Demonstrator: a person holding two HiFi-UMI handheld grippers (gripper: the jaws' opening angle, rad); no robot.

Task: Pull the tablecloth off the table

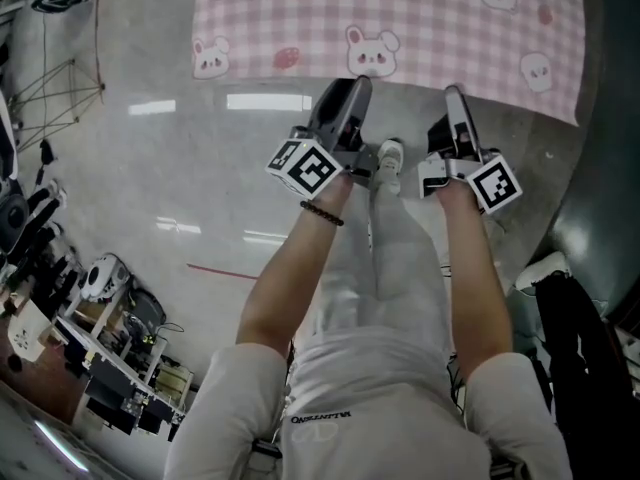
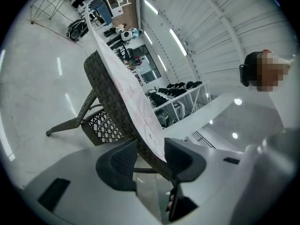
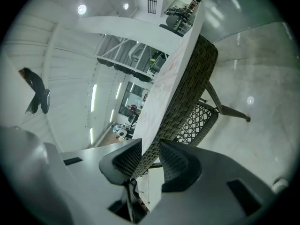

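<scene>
**Q:** Item one, and where is it?
**A:** Pink checked tablecloth with white rabbit prints (image 1: 400, 18). It is spread flat over a dark woven wicker table (image 2: 105, 83), at twelve o'clock in the head view. Its near hem faces six o'clock, above the glossy grey floor (image 1: 130, 158).

**Q:** Left gripper?
**A:** Left gripper (image 1: 345, 90). It is at that hem, toward eleven o'clock from the person's pale-trousered legs (image 1: 390, 258). In the left gripper view its two fingers (image 2: 117, 165) stand moderately apart and straddle the table's rim. The tablecloth's edge runs between them, close against the finger at three o'clock. A gap shows beside the finger at nine o'clock. Nothing is clamped.

**Q:** Right gripper?
**A:** Right gripper (image 1: 456, 98). It is at the same hem, toward one o'clock from the legs. Its fingers (image 3: 176, 165) are parted more narrowly. The wicker rim, with the pale cloth on top of it, runs up between them toward one o'clock. The rim fills most of the gap, and whether the fingers press on it cannot be told.
</scene>
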